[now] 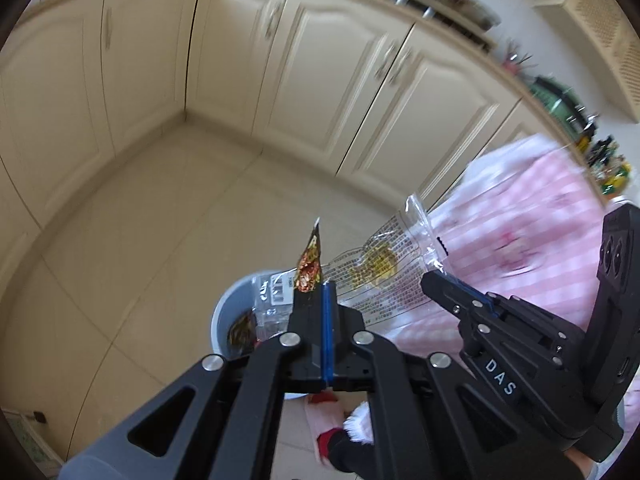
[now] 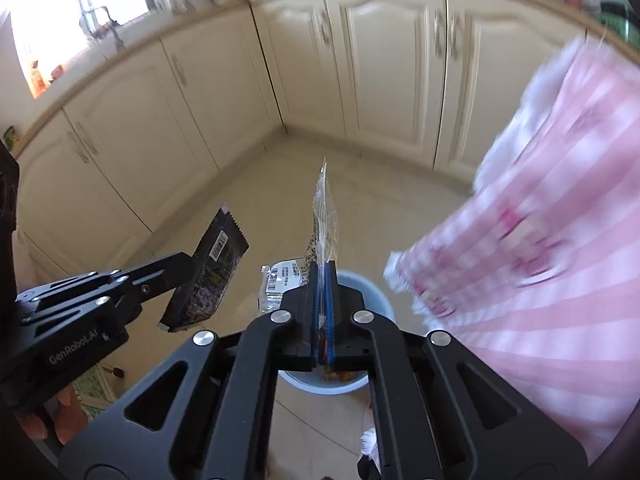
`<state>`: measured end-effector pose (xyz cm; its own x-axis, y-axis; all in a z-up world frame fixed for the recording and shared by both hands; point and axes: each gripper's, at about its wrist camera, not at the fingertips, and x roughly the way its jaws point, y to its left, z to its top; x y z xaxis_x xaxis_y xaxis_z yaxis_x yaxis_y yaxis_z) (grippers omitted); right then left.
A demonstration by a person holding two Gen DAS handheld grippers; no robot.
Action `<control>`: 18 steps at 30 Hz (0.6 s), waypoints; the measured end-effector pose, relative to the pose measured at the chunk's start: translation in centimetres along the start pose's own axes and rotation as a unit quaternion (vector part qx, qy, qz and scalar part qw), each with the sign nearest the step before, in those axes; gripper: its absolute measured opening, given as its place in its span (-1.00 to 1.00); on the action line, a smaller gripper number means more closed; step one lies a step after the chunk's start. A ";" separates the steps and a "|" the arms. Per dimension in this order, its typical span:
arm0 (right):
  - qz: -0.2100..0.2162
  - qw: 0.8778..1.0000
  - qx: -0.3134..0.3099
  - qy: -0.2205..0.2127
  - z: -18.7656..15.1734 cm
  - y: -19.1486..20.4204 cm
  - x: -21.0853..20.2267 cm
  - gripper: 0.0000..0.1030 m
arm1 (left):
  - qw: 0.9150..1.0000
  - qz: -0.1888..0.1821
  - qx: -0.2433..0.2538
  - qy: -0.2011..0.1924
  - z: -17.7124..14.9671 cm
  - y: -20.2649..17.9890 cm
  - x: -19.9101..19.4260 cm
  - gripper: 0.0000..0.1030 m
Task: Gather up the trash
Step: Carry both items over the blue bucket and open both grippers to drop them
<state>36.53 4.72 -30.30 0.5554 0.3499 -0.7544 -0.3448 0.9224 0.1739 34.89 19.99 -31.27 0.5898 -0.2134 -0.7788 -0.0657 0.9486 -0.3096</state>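
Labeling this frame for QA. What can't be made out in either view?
- Bin contents: both wrist views, mostly hidden behind the gripper bodies.
- Print on the clear wrapper in the right gripper: too small to read.
- Dark wrapper in the left gripper: edge-on in the left wrist view.
- Countertop items: blurred, cut by the fisheye rim.

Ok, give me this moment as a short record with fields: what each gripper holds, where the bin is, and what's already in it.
left gripper: shut on dark foil wrapper, held above the floor
right gripper: shut on clear printed wrapper
bin: pale round bucket on the tiled floor, below both grippers
bin contents: at least one wrapper with a white barcode label; others unclear
backdrop: cream cabinets; pink checked cloth to the right
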 end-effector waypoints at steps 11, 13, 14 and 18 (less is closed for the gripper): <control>-0.016 0.996 0.033 0.076 -2.7 -2.3 10.4 -0.77 | 0.996 0.010 -0.023 0.081 -1.8 3.7 8.9 -1.00; -0.021 0.996 0.038 0.076 -3.0 -2.8 10.9 -0.05 | 0.996 0.009 -0.024 0.086 -2.0 3.7 9.6 -1.00; -0.024 0.996 0.039 0.075 -3.2 -3.0 10.9 0.04 | 0.996 0.009 -0.024 0.087 -1.9 3.6 9.9 -1.00; -0.044 0.996 0.036 0.075 -3.6 -3.7 10.7 0.04 | 0.995 0.007 -0.027 0.092 -2.0 3.5 10.6 -1.00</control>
<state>41.00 4.49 -41.27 0.4599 0.2446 -0.8536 -0.2418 0.9595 0.1447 39.34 20.53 -41.71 0.4319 -0.2437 -0.8684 -0.1188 0.9391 -0.3226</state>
